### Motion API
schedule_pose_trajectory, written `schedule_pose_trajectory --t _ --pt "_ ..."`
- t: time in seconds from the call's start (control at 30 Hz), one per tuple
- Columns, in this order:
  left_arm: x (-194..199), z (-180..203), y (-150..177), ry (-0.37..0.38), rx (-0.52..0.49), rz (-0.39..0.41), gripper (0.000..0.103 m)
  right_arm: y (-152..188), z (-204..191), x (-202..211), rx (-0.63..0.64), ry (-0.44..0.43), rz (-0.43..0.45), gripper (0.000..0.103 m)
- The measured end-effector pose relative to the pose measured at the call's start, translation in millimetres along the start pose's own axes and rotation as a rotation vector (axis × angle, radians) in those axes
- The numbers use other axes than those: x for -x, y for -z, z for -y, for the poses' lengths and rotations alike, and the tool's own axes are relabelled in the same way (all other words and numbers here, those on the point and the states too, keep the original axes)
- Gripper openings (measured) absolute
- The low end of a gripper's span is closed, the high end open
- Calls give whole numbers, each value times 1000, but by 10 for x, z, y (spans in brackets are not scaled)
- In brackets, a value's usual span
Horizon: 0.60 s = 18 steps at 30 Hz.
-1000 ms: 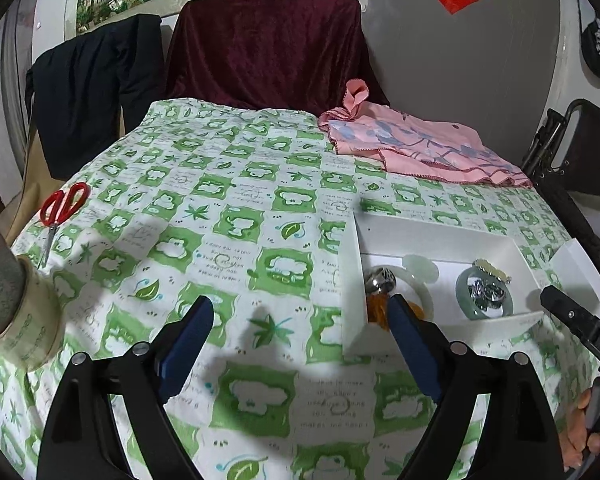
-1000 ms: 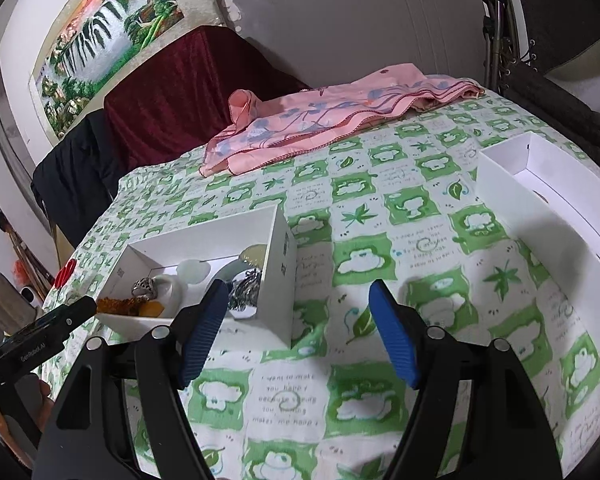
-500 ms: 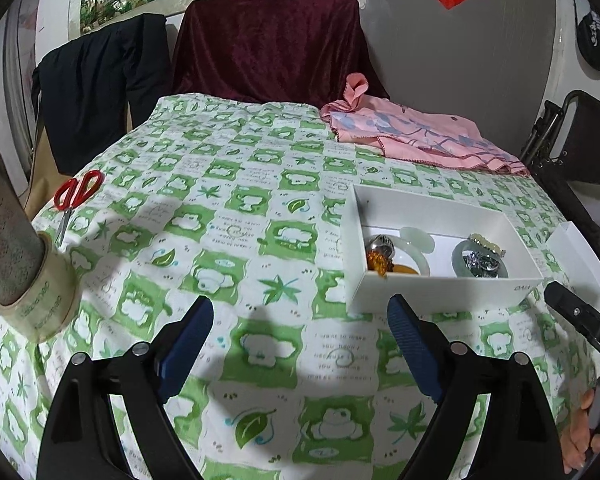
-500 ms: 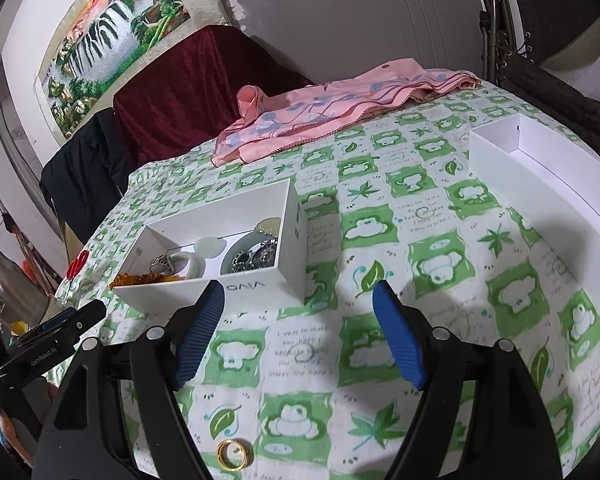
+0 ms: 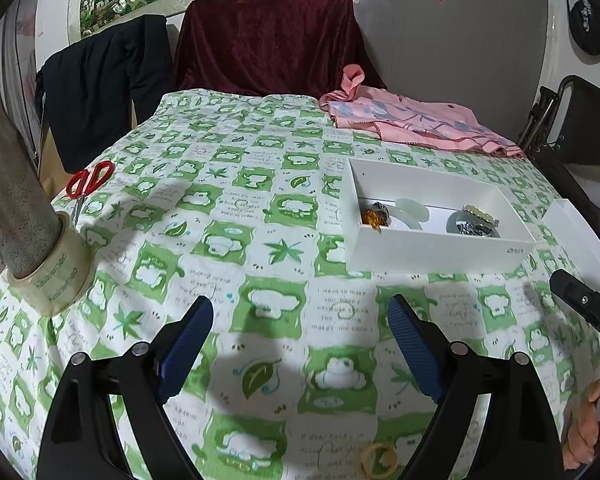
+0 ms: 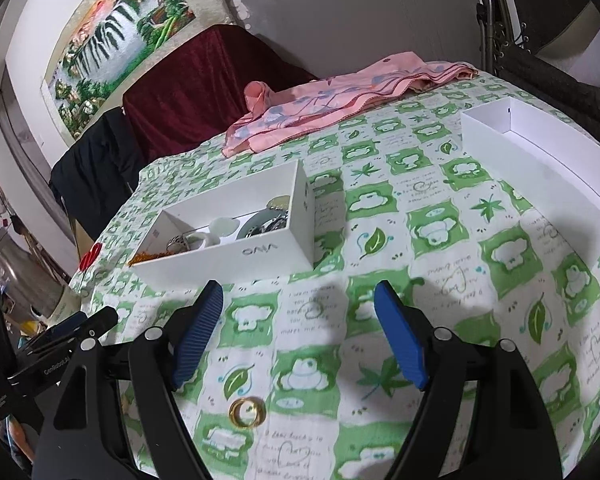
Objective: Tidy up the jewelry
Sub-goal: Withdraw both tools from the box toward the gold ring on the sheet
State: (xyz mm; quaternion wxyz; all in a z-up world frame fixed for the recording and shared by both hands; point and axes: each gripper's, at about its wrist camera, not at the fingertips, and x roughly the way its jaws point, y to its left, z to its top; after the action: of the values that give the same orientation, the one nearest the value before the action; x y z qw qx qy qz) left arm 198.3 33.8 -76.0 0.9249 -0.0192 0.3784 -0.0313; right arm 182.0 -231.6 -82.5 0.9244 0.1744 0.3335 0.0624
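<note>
A white box (image 5: 440,256) (image 6: 236,256) lies on the green-and-white cloth. It holds amber beads (image 5: 371,218), a pale jade piece (image 5: 412,208) and silvery jewelry (image 5: 474,226). A pair of gold rings (image 6: 247,411) (image 5: 379,457) lies on the cloth near the front edge, low between my right gripper's arms. My left gripper (image 5: 300,304) is open over bare cloth, short of the box. My right gripper (image 6: 299,286) is open too, its jaws having widened a little, with nothing between them.
A second white box (image 6: 540,160) (image 5: 580,240) sits empty at the right. A tape roll (image 5: 54,276) and red scissors (image 5: 88,182) lie at the left edge. A pink cloth (image 5: 412,120) is bunched at the back. A hand shows at lower right.
Both grippers have drawn back toward the near edge, so the jewelry box sits farther from their tips. The gold rings have come into view. The right jaws spread slightly.
</note>
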Motion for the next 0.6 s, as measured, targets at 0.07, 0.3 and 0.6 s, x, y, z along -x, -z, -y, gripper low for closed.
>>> schedule_pose_trajectory --t 0.07,0.3,0.6 --pt "26 0 23 -2 -5 1 88 26 -20 27 7 -2 1 74" --pt "156 57 153 -13 -38 15 88 127 -51 127 16 -12 -4 74" --pt "345 158 310 -48 -98 59 93 247 -115 266 45 -20 1 77"
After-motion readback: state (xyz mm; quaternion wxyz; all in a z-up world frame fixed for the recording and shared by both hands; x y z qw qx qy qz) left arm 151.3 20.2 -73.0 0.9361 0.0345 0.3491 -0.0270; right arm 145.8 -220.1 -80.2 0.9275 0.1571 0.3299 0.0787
